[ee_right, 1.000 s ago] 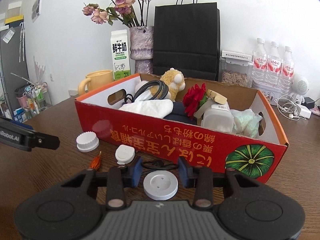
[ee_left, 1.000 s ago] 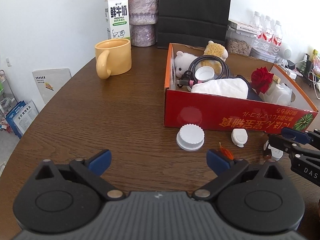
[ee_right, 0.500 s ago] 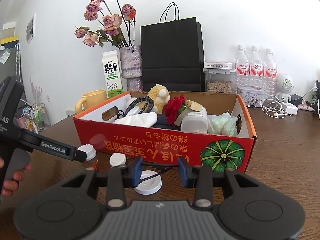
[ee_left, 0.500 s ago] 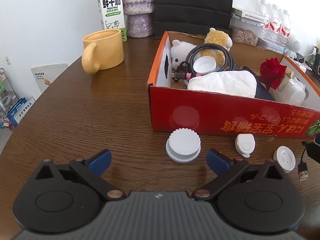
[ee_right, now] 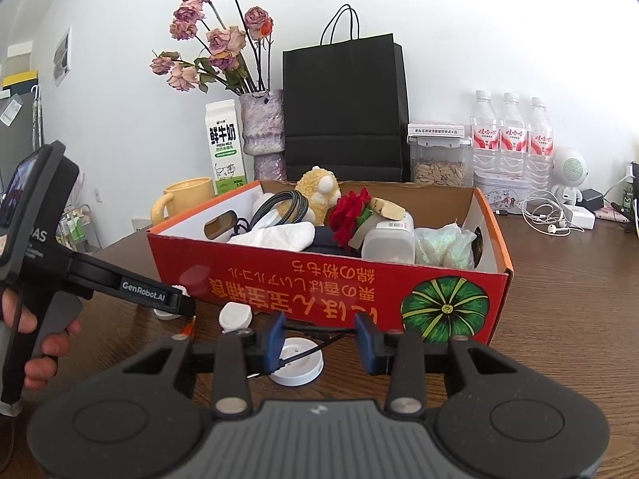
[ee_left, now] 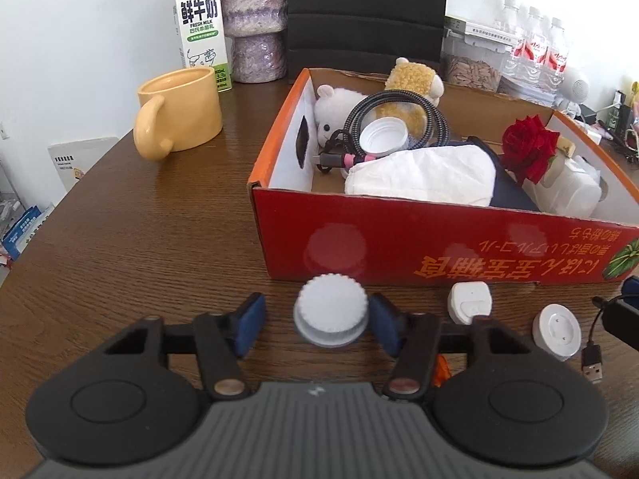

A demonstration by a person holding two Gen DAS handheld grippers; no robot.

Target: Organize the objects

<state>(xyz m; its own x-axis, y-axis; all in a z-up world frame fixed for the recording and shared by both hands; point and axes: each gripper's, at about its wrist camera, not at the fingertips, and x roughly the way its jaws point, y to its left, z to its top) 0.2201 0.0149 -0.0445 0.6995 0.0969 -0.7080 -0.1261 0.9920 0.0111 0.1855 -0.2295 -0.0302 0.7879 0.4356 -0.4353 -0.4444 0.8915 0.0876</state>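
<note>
A white ribbed cap [ee_left: 330,311] sits on the wooden table just in front of the red cardboard box [ee_left: 439,239]. My left gripper [ee_left: 315,323] straddles the cap with its jaws closing; the right pad is at the cap's rim, the left pad stands apart. Seen from the right wrist view, that left gripper [ee_right: 179,303] reaches in from the left. My right gripper [ee_right: 319,337] is shut on a black USB cable [ee_right: 319,329], whose plug [ee_left: 591,367] hangs down. Below it lies a white round disc [ee_right: 297,361].
A small white case [ee_left: 469,302] and an orange bit [ee_left: 439,367] lie by the box front. The box holds plush toys, a coiled cord, a rose and a tissue pack. A yellow mug [ee_left: 179,111], milk carton [ee_left: 201,24], vase, black bag [ee_right: 343,107] and bottles stand behind.
My left gripper has moved forward up to the white cap and its jaws have narrowed around it. My right gripper rose slightly with the cable, leaving the disc on the table.
</note>
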